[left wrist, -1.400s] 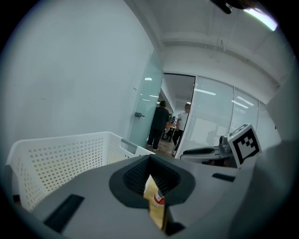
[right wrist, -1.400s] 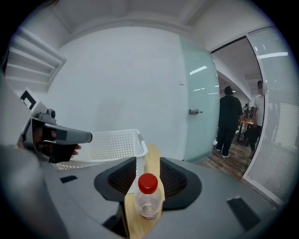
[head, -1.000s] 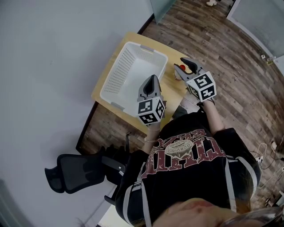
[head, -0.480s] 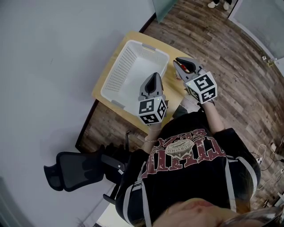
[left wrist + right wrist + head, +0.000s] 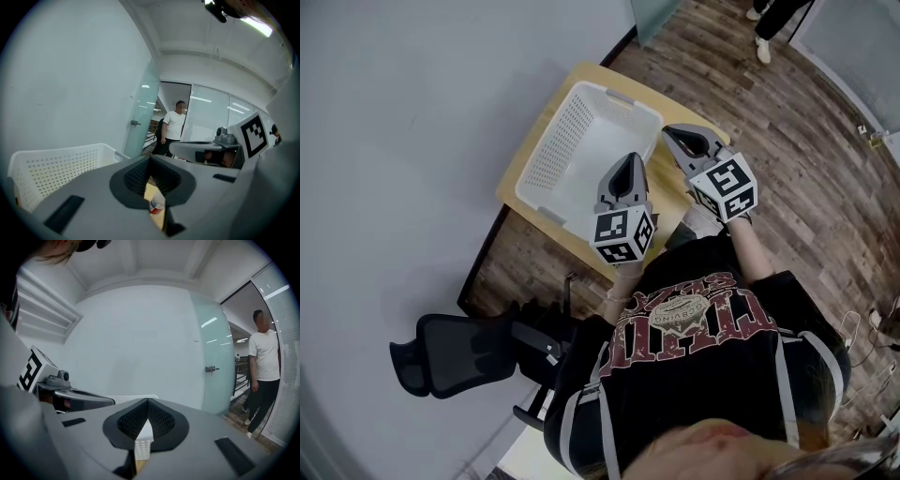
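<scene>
Head view: the person stands over a small wooden table (image 5: 577, 246) w/ a white perforated basket (image 5: 546, 155) on it. The left gripper (image 5: 627, 164) hangs over the basket's near edge, and the right gripper (image 5: 673, 137) is just beside it, over the table's bare strip. I can't pick out the bottle here (prob. under the right gripper). An office chair (image 5: 450, 352) stands well apart on the wood floor.

Left gripper view: the left gripper (image 5: 150, 159) is clenched, tips together, nothing between them. Through the slot below the tips shows a clear bottle (image 5: 157, 204) w/ a red-and-white label, down on the table beside the basket (image 5: 56, 164). The right gripper (image 5: 206, 149) sits close on the right. A passer-by in a white T-shirt (image 5: 176, 124) is at the glass door (image 5: 143, 112).

Right gripper view: the right gripper (image 5: 147, 401) is clenched too, and empty. Only the basket's wall (image 5: 143, 439) shows past its tips. The left gripper (image 5: 79, 398) is near on the left.

Risks, as I judge them: closed tips coming down on the bottle would shove it, not take it, and it could then roll off so small a table. The two grippers are near enough to knock together, esp. as one hides the bottle from above. A nudge to the basket could slide it towards the table edge.
</scene>
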The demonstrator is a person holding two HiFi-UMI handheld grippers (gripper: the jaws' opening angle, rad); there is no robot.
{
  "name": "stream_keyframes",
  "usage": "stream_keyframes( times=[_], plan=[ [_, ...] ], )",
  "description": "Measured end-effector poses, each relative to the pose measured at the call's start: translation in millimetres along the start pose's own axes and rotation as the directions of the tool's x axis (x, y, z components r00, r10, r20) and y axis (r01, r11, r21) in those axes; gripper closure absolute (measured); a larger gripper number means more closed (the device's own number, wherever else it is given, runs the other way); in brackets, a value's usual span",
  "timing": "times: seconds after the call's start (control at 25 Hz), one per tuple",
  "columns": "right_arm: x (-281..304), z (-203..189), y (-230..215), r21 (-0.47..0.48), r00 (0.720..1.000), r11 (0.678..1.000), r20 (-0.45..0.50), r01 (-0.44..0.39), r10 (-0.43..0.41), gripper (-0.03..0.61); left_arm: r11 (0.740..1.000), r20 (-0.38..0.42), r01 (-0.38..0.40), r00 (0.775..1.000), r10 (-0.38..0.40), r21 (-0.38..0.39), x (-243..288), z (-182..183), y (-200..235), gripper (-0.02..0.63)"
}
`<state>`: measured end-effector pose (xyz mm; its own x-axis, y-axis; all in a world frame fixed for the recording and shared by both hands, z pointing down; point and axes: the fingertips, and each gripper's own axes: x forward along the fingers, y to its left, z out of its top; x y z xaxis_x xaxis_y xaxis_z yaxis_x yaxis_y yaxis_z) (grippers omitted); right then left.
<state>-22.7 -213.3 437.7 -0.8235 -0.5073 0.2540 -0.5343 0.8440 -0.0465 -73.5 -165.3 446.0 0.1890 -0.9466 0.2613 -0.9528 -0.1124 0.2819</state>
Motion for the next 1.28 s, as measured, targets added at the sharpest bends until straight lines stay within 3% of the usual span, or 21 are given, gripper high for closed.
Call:
stream_keyframes(
  times=[1.28],
  plan=[
    [-3,-6,2,-0.012,0.999,1.0,-0.039,-0.021,0.02,0.561,0.999,-0.021,0.032,0.999,-0.032,0.007,9,-3,-10,0.566]
  ],
)
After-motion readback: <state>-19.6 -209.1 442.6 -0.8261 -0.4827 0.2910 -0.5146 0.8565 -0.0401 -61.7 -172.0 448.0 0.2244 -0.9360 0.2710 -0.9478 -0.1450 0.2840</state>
